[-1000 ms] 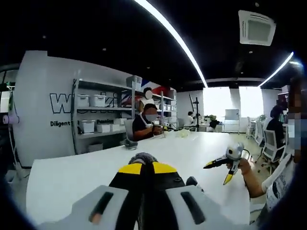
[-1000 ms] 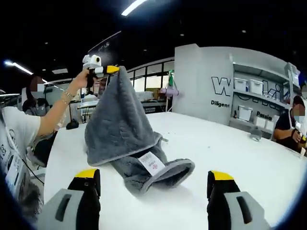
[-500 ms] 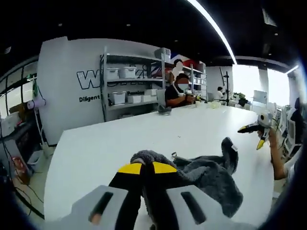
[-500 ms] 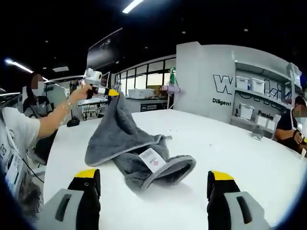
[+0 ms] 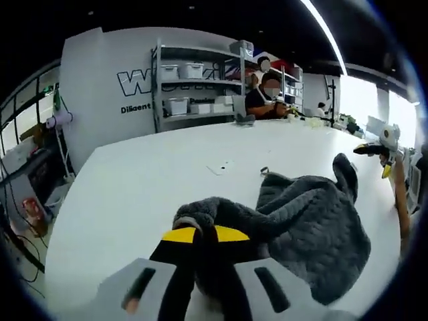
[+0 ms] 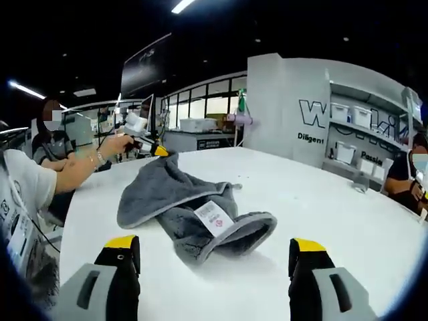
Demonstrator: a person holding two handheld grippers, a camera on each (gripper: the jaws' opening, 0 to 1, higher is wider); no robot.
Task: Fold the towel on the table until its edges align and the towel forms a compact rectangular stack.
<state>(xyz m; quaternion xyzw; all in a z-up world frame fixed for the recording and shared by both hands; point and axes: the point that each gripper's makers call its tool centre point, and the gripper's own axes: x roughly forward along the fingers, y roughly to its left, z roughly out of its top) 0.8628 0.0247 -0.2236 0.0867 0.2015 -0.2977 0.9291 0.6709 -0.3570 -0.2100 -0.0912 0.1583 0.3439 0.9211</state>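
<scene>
In the left gripper view our left claw (image 5: pixel 198 235) is pinched closed on a corner of the grey towel (image 5: pixel 314 221); the towel trails from the yellow tips away to the right, rumpled on the white bench (image 5: pixel 147 180); our right claw (image 5: pixel 374 151) shows at the far right edge, above the bench past the towel; shelves (image 5: pixel 194 87) with bins stand against the far wall.

In the right gripper view our right claw (image 6: pixel 217 251) stands wide open, gripping nothing, its jaws either side of the towel (image 6: pixel 180 204) but apart from it; the towel lies bunched on the bench (image 6: pixel 321 200), its white label (image 6: pixel 214 217) facing up; the left claw (image 6: pixel 158 151) holds the towel's far corner just above the bench, a hand (image 6: pixel 120 144) behind it.
</scene>
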